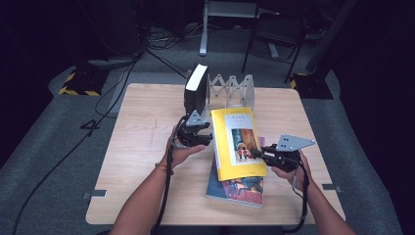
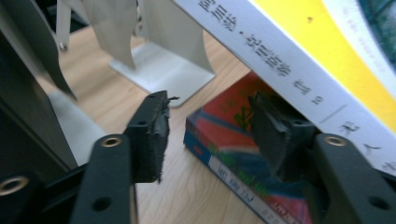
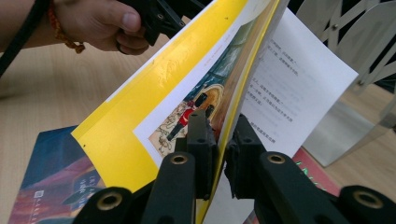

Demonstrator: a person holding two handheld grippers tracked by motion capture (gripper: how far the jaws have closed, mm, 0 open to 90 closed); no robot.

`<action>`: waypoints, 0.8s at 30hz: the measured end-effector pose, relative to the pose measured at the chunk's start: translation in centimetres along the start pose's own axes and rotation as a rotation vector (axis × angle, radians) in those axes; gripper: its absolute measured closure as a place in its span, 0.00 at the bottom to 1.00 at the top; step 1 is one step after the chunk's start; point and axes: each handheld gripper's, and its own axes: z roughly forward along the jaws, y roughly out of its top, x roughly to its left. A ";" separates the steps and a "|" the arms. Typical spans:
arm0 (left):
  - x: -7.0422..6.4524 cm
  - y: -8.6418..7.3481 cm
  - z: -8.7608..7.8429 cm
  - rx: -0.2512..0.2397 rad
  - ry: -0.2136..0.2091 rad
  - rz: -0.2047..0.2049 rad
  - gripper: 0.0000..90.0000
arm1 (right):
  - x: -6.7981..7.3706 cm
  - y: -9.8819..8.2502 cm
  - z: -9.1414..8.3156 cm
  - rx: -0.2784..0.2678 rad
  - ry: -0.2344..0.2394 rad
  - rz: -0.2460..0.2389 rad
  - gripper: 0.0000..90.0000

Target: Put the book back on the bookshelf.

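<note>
A yellow book (image 1: 237, 142) is tilted up over a colourful book (image 1: 237, 188) that lies flat on the table. My right gripper (image 1: 258, 154) is shut on the yellow book's right edge; in the right gripper view its jaws (image 3: 222, 135) pinch the front cover (image 3: 140, 135), with a white page (image 3: 299, 93) fanned out behind. My left gripper (image 1: 208, 138) sits at the book's left edge. Its jaws (image 2: 210, 121) stand apart, with the right one just under the white spine (image 2: 261, 51), and the colourful book (image 2: 233, 154) lies below the gap.
A black book (image 1: 195, 90) stands upright in a metal zigzag rack (image 1: 232, 90) at the back of the wooden table (image 1: 142, 161). The rack's foot (image 2: 163, 65) is close ahead of my left gripper. Cables and chair legs are on the floor beyond.
</note>
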 end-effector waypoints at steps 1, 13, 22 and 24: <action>0.0 0.6 -0.3 -0.001 -0.002 0.006 0.56 | 0.0 0.1 -0.1 -0.009 -0.013 -0.011 0.91; -1.9 2.5 -3.2 -0.090 -0.019 0.051 0.56 | 1.8 -0.5 -2.3 -0.104 -0.063 -0.121 0.96; -3.3 4.0 -4.2 -0.113 -0.030 0.093 0.57 | 2.4 -1.9 -2.6 -0.112 -0.102 -0.118 0.96; -3.7 4.5 -4.4 -0.118 -0.029 0.106 0.59 | 2.3 -2.2 -2.4 -0.115 -0.118 -0.108 0.96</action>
